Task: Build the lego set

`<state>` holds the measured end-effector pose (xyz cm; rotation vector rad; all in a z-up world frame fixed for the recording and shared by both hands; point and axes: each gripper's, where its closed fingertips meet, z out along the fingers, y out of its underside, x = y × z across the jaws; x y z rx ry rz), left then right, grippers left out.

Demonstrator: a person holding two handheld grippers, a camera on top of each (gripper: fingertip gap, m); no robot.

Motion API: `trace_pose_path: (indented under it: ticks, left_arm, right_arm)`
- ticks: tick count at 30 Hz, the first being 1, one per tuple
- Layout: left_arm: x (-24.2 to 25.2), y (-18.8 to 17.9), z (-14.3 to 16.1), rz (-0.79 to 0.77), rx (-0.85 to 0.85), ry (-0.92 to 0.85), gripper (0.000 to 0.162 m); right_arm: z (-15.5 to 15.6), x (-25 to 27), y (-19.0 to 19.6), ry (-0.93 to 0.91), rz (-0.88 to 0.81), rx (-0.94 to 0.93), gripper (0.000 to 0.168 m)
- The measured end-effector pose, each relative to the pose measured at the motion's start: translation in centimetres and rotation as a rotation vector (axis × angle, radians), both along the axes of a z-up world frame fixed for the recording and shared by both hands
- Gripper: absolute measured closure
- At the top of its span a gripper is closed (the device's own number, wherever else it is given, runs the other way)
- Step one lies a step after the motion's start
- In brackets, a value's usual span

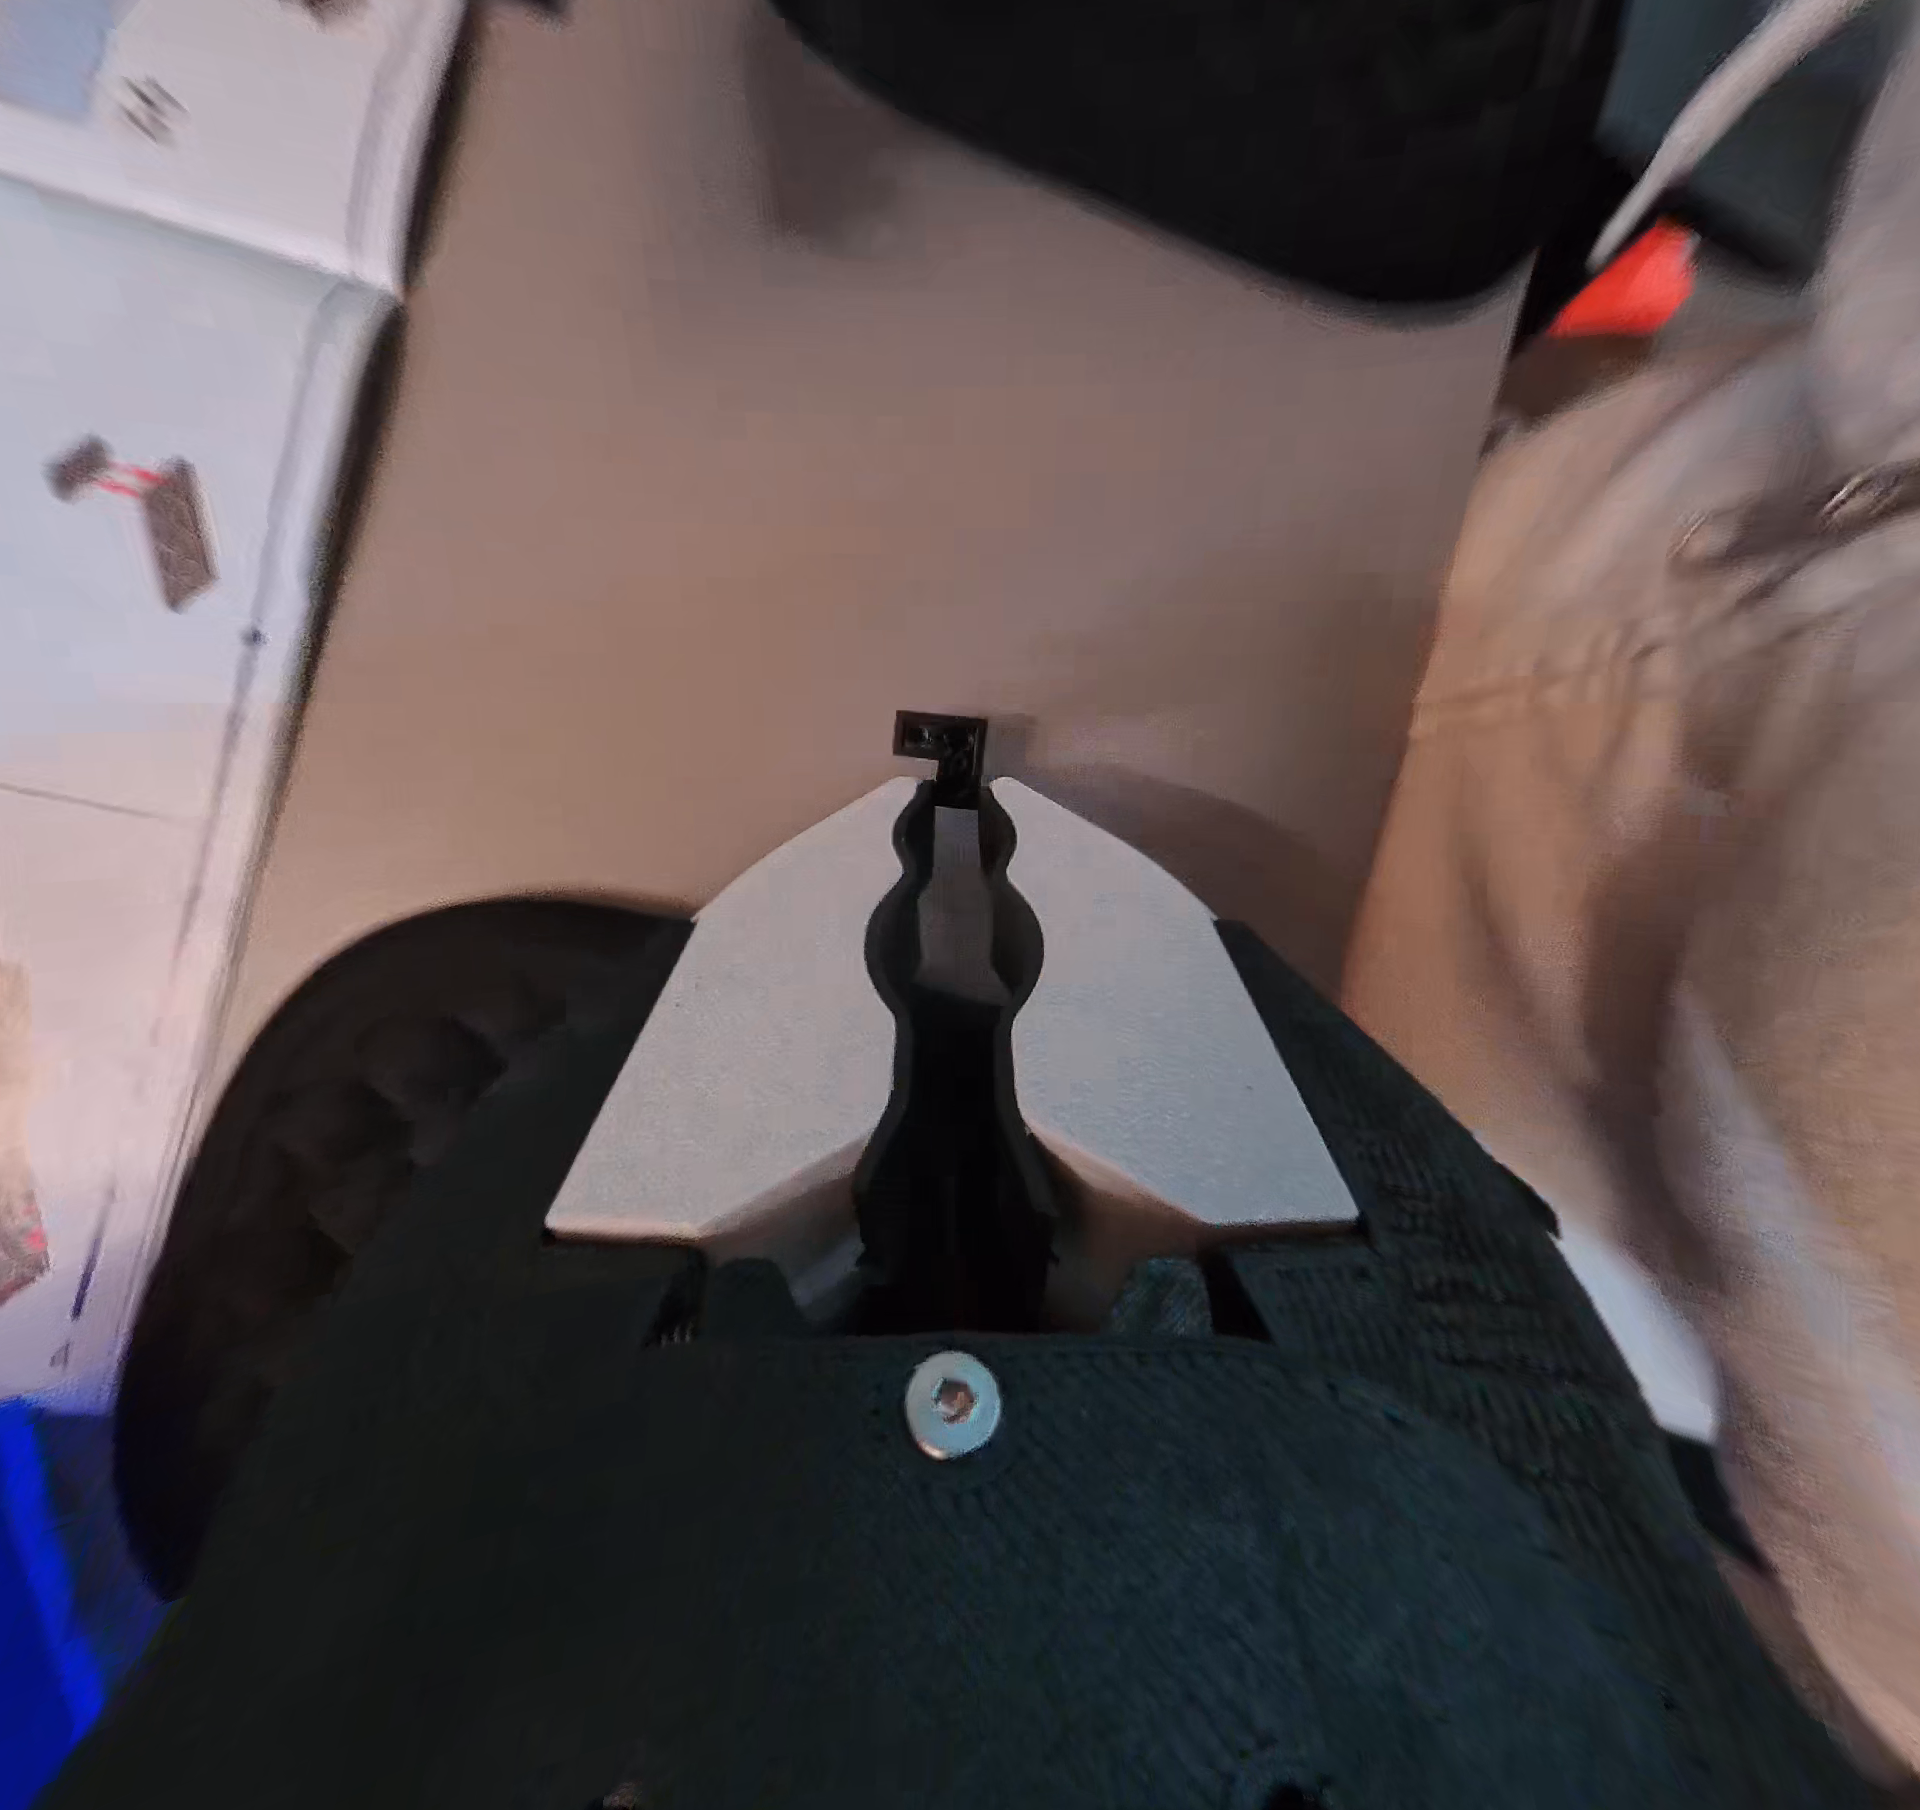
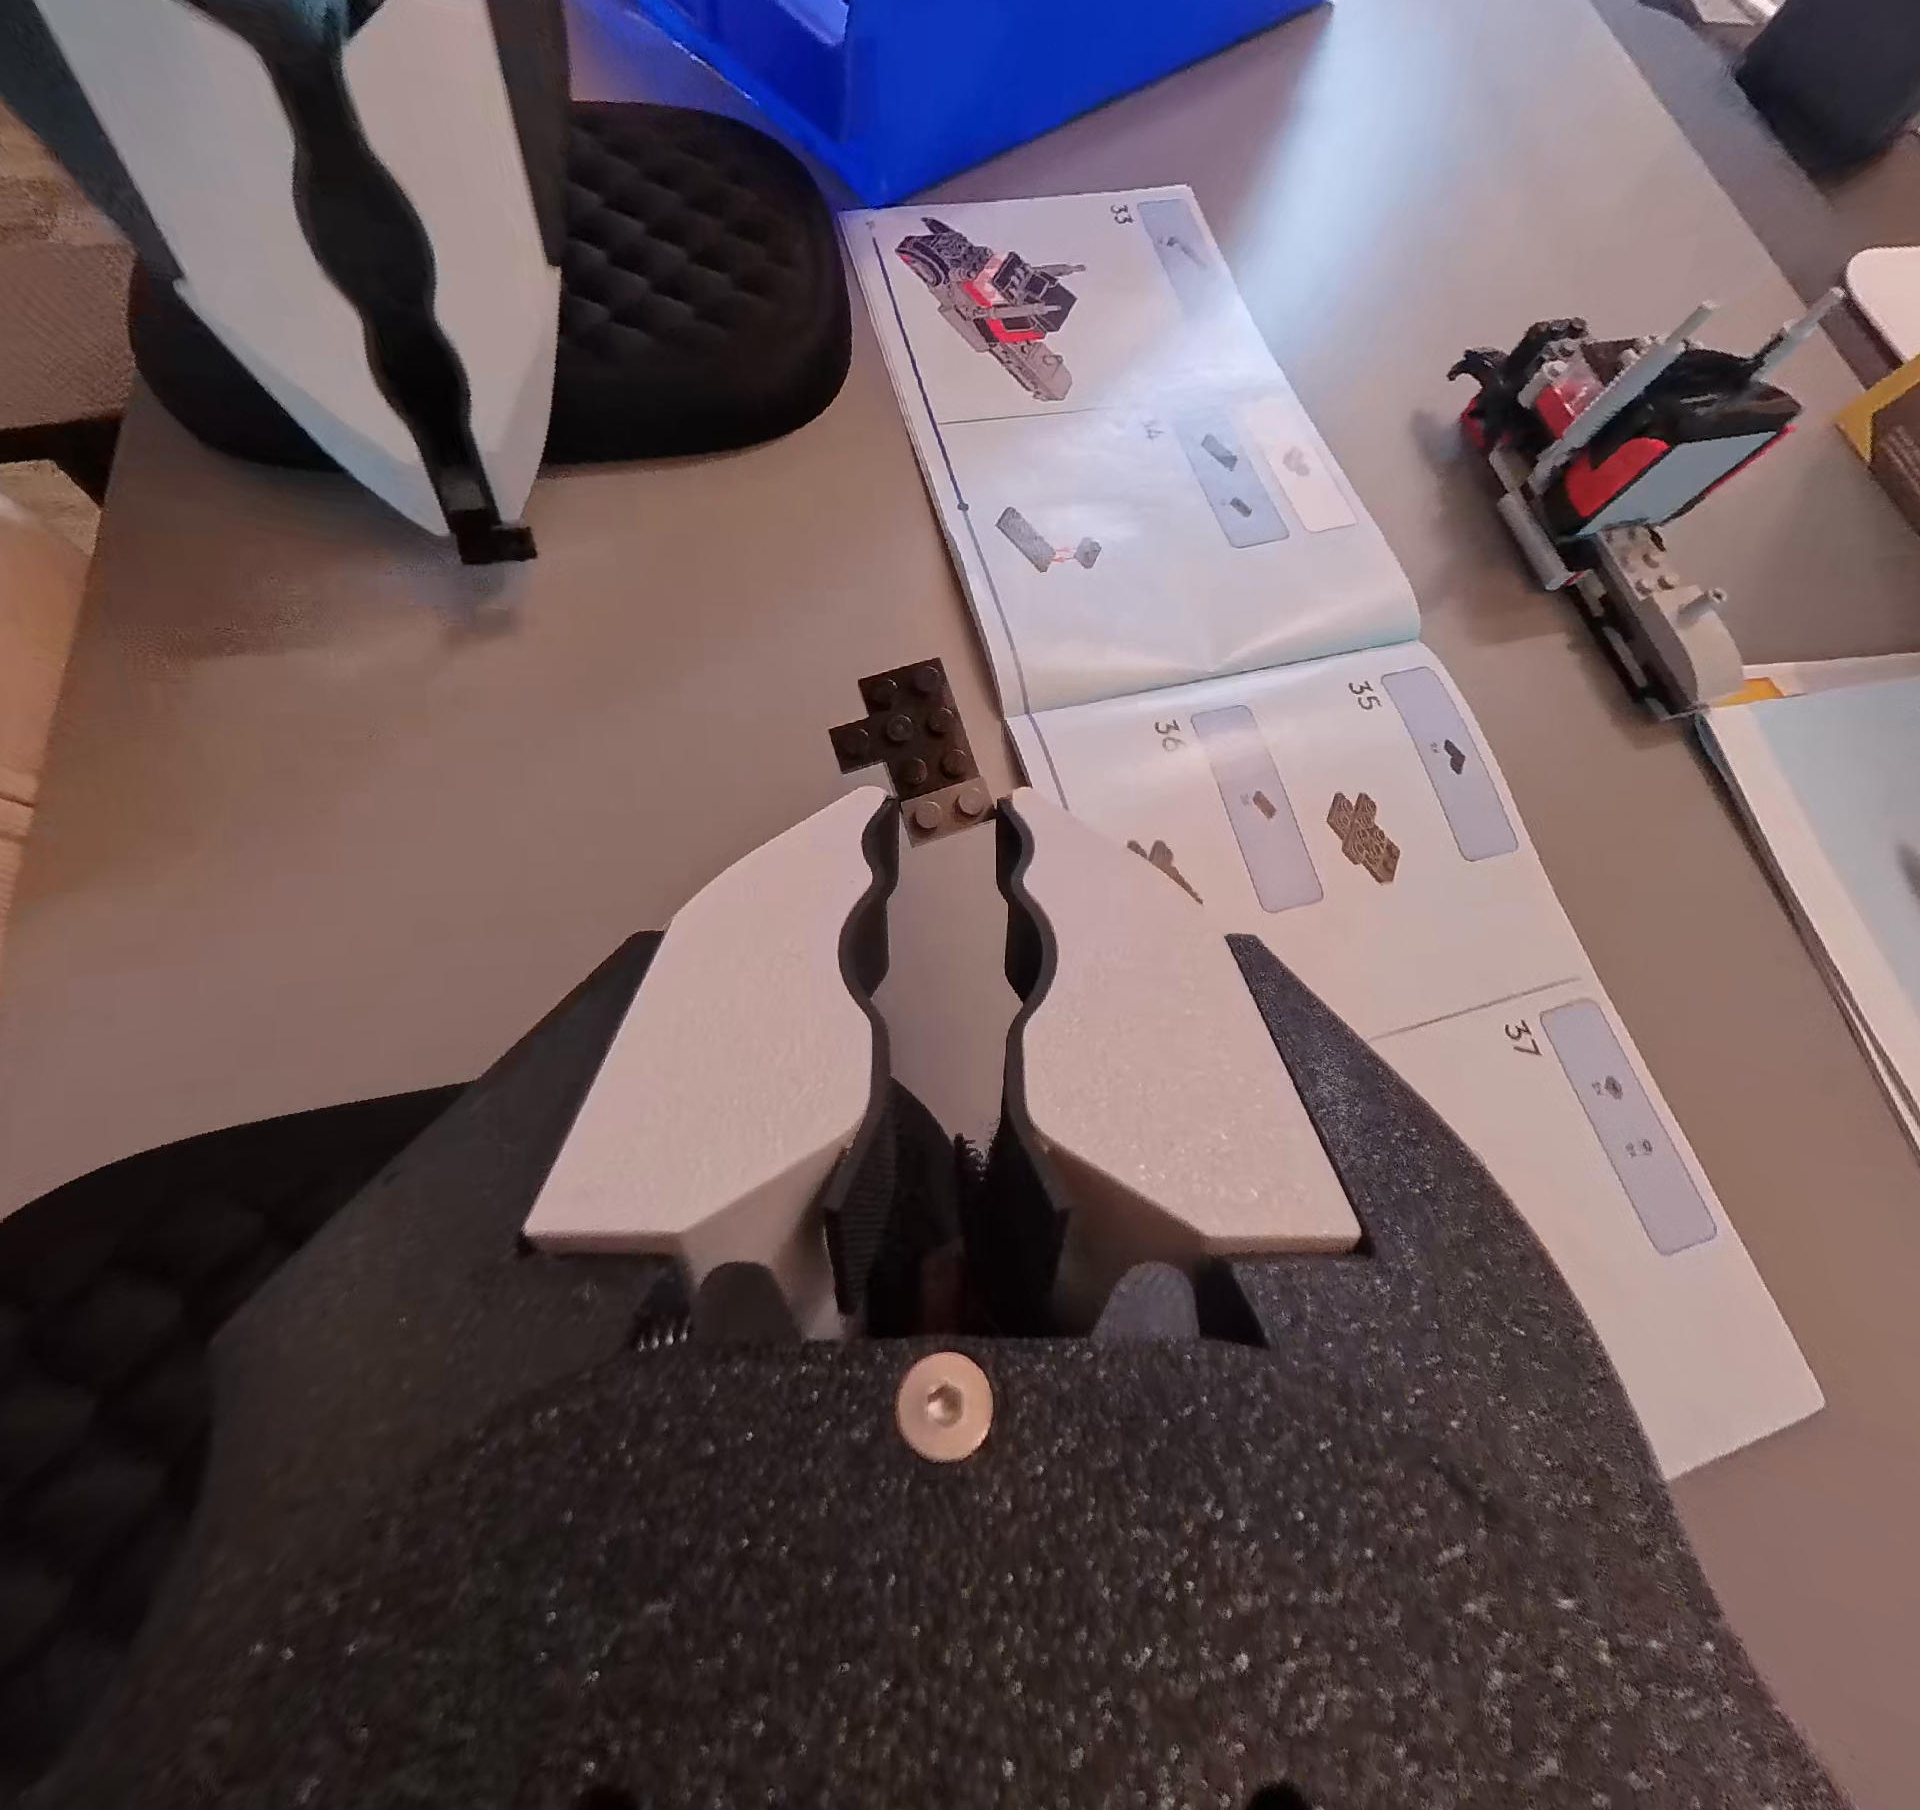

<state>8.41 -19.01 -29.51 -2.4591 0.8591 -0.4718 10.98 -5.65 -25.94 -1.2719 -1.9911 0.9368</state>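
My left gripper (image 1: 954,786) is shut on a small black lego piece (image 1: 940,737) that sticks out past the fingertips. In the right wrist view it hangs at the upper left (image 2: 480,526), pointing down at the table, with the black piece (image 2: 497,542) at its tips. My right gripper (image 2: 945,804) is shut on the grey end of a small plate assembly (image 2: 914,737), whose black studded plates form a cross shape. It holds the assembly just above the grey table (image 2: 623,680). The two grippers are apart.
An open instruction booklet (image 2: 1143,472) lies right of the assembly. A partly built black, red and grey model (image 2: 1621,451) stands at the right. A blue bin (image 2: 987,25) of bricks is at the back. A black quilted pad (image 2: 675,285) lies behind the left gripper. The left wrist view is blurred; a person's clothing (image 1: 1662,825) fills its right side. My right fingertips sit around 15 cm from my left ones.
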Motion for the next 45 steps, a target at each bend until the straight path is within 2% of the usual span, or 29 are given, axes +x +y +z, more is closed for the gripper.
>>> trace_pose_path:
  ticks: [2,5,9,13,16,18,21,24,26,28,31,33,37,39,42,44,45]
  left_arm:
    - [0.2,2.3,2.3,0.076,0.026,-0.181,0.153]
    - [-0.5,7.7,6.3,0.269,0.048,-0.59,0.153]
    - [-1.5,13.9,7.0,0.444,-0.069,-0.919,0.154]
    - [-0.3,16.6,7.1,0.446,-0.159,-1.006,0.154]
    - [0.3,17.0,6.4,0.422,-0.187,-0.936,0.154]
    - [0.4,17.1,6.5,0.405,-0.202,-0.952,0.154]
    - [0.0,17.0,7.1,0.4,-0.189,-0.995,0.153]
    - [0.0,16.4,8.2,0.378,-0.184,-1.067,0.153]
    - [0.5,15.8,9.3,0.346,-0.197,-1.144,0.153]
    - [1.0,14.9,10.5,0.303,-0.227,-1.232,0.154]
    - [2.2,13.2,12.2,0.205,-0.291,-1.321,0.154]
    - [2.8,12.3,13.3,0.145,-0.314,-1.363,0.153]
    - [3.7,10.9,14.8,0.036,-0.339,-1.398,0.153]
    - [3.9,10.5,15.2,0.009,-0.343,-1.418,0.153]
    - [4.0,10.1,15.7,-0.026,-0.328,-1.439,0.153]
    - [3.6,10.6,15.4,-0.004,-0.202,-1.363,0.152]
    - [3.1,11.1,14.8,0.027,-0.08,-1.261,0.149]
  right_arm:
    - [0.0,0.4,0.3,0.004,-0.025,-0.012,0.15]
    - [-0.2,0.9,1.1,0.011,-0.072,-0.034,0.15]
    - [-0.2,1.4,1.8,0.027,-0.113,-0.06,0.15]
    - [-0.4,1.8,2.1,0.021,-0.121,-0.049,0.15]
    - [-0.1,1.7,2.2,0.047,-0.125,-0.072,0.15]
    - [-0.2,1.5,3.0,0.057,-0.162,-0.054,0.15]
    - [-2.0,1.0,4.3,-0.035,-0.214,0.074,0.15]
    - [-3.3,0.0,3.5,-0.097,-0.156,0.085,0.15]
    - [-3.1,-0.2,3.5,-0.103,-0.143,0.061,0.131]
    - [-0.2,-0.6,3.3,0.046,-0.12,-0.011,0.13]
    - [7.0,-0.3,2.2,0.401,-0.029,-0.242,0.144]
    - [9.4,0.2,1.0,0.484,0.068,-0.355,0.146]
    - [10.3,0.0,-1.2,0.496,0.204,-0.436,0.144]
    - [11.1,0.1,-2.2,0.509,0.271,-0.521,0.151]
    - [11.5,0.1,-2.5,0.511,0.283,-0.558,0.161]
    - [11.3,-0.2,-1.9,0.45,0.218,-0.63,0.161]
    - [11.0,-0.5,-1.3,0.412,0.153,-0.686,0.161]
